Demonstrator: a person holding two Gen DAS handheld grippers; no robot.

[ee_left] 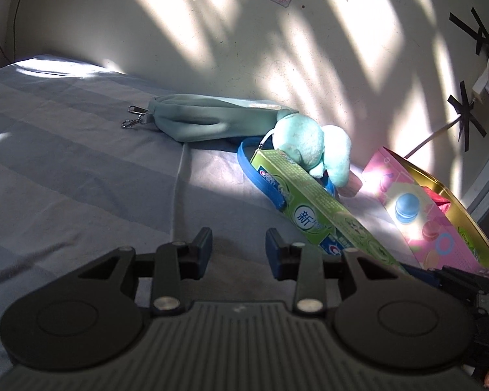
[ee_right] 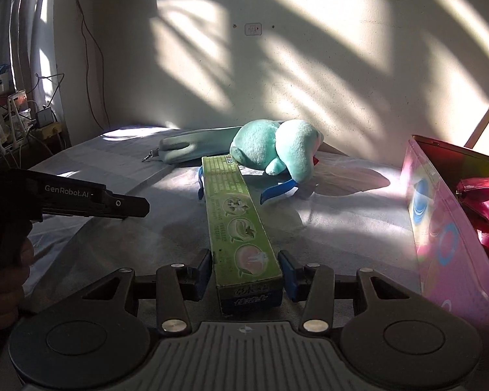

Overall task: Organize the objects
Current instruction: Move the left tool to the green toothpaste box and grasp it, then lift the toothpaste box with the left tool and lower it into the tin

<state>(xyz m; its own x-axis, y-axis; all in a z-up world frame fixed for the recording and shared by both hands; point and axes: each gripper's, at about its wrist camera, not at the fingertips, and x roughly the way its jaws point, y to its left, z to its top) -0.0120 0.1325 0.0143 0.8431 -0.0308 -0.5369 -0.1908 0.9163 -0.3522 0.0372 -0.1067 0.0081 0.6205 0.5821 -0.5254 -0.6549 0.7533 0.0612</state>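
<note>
A long green toothpaste box (ee_right: 236,224) lies lengthwise between my right gripper's (ee_right: 244,272) blue pads, which press on its near end. Its far end rests near a teal plush toy (ee_right: 277,153). In the left wrist view the same box (ee_left: 319,208) slants down to the right, beside the plush toy (ee_left: 306,145). My left gripper (ee_left: 238,247) is open and empty above the bed sheet, left of the box. A pink tin (ee_right: 446,228) stands open at the right, with a red pouch (ee_right: 482,202) inside.
A grey-blue striped sheet (ee_left: 65,163) covers the bed. A pale green pouch (ee_left: 195,119) with metal clips lies by the wall. A blue strap (ee_left: 247,166) lies under the box and toy. The pink tin (ee_left: 417,215) shows at right. Cables and a socket (ee_left: 485,88) hang on the wall.
</note>
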